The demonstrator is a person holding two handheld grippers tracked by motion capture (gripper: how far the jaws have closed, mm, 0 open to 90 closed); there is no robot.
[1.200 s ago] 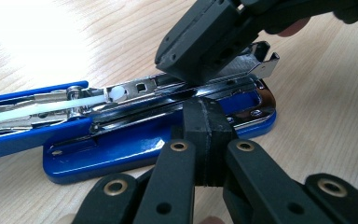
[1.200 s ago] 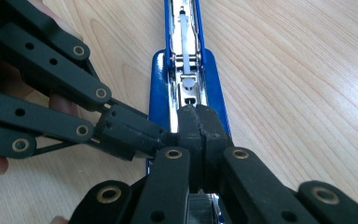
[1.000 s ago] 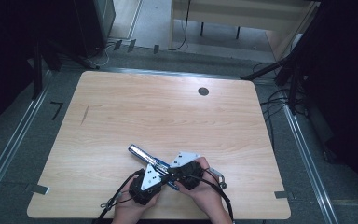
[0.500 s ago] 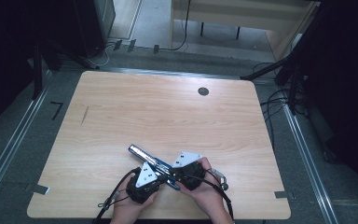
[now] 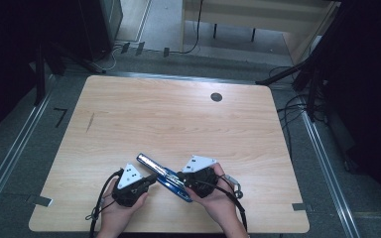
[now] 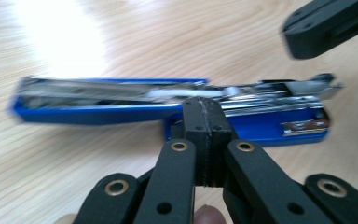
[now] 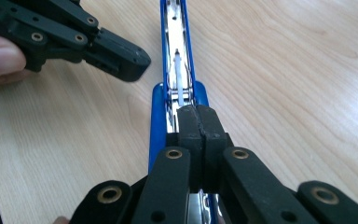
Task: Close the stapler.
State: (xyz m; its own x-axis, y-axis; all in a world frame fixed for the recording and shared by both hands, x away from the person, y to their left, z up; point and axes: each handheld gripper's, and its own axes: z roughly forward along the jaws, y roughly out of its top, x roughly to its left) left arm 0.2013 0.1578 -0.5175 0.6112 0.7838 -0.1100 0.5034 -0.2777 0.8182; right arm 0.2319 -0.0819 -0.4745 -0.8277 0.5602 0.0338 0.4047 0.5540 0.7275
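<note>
Both closed, the left gripper (image 5: 148, 179) and right gripper (image 5: 180, 177) flank the opened blue stapler (image 5: 164, 176) at the frame's lower centre, likely about to press it shut.

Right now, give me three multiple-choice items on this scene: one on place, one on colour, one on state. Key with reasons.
1. Where does the stapler lie on the table?
A. far edge, by the round hole
B. near edge, between the two hands
C. left edge

2. What colour is the stapler's body?
A. red
B. black
C. blue

3. How do the jaws of the left claw stand?
A. shut, pads together
B. wide open
C. clamped round the stapler

Key: 1 B, the high view shows it between the hands at the near edge. 2 C, blue shell around a silver channel. 3 A, the left gripper view shows the pads pressed together with nothing between them.
</note>
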